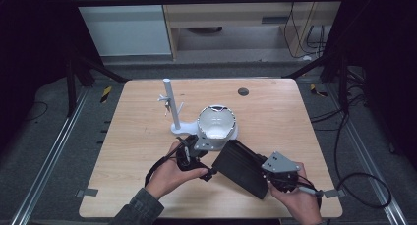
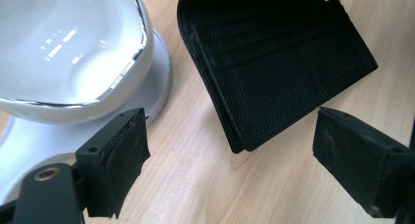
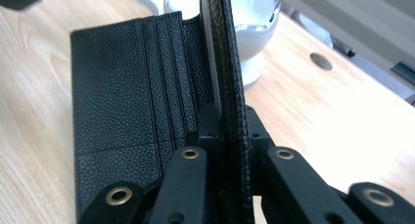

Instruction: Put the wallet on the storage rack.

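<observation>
A black leather wallet (image 1: 241, 166) lies open on the wooden table (image 1: 275, 117), right of centre near the front. My right gripper (image 1: 264, 175) is shut on one flap of the wallet (image 3: 122, 87). That flap stands on edge between the jaws, and the card-slot half lies flat to its left. My left gripper (image 1: 212, 162) is open just left of the wallet, beside the white bowl (image 1: 216, 121). In the left gripper view the wallet (image 2: 279, 62) has one corner reaching toward the gap of the left gripper (image 2: 232, 131), touching neither jaw. The right gripper (image 3: 229, 121) clamps the flap's edge.
The white bowl (image 2: 63, 43) sits on a white base, close to my left jaw. Behind it a white stand with an upright pole (image 1: 169, 104) rises. A small dark round disc (image 1: 243, 92) marks the far table. Bare wood lies left and right.
</observation>
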Action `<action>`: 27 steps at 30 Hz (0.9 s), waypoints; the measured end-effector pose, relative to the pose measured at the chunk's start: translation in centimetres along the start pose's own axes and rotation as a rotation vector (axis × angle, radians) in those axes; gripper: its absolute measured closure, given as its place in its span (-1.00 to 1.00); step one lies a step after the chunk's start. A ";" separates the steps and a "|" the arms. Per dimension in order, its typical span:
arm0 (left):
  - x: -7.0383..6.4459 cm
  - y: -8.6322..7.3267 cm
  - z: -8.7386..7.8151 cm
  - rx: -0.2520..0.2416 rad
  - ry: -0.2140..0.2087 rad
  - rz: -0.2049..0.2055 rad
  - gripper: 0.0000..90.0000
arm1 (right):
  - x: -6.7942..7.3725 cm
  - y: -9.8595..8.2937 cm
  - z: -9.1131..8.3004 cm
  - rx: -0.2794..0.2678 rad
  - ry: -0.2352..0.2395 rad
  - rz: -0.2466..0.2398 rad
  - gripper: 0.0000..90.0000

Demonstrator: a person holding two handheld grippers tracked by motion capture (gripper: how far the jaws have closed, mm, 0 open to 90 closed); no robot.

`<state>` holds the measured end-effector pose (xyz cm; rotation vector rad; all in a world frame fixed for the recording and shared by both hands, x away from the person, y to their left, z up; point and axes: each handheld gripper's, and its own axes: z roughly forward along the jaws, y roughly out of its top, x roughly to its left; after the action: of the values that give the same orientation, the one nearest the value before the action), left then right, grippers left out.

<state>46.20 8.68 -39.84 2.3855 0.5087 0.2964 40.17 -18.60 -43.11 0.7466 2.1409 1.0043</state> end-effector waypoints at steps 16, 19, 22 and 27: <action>0.4 1.5 -0.7 -0.025 -0.003 0.032 -0.74 | -1.4 0.9 -1.6 -0.127 0.031 0.054 0.86; 0.4 1.5 -0.6 -0.030 -0.010 0.031 -0.74 | -1.5 1.3 -1.8 -0.140 0.037 0.053 0.86; 0.4 1.6 -0.6 -0.028 -0.009 0.036 -0.74 | -1.6 1.5 -2.0 -0.152 0.038 0.054 0.86; 0.6 1.8 -0.6 -0.040 -0.006 0.030 -0.74 | -1.8 1.9 -2.4 -0.169 0.039 0.054 0.86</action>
<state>47.05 7.98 -38.16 2.3563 0.4603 0.3103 39.93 -19.93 -39.82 0.7101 2.0475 1.2208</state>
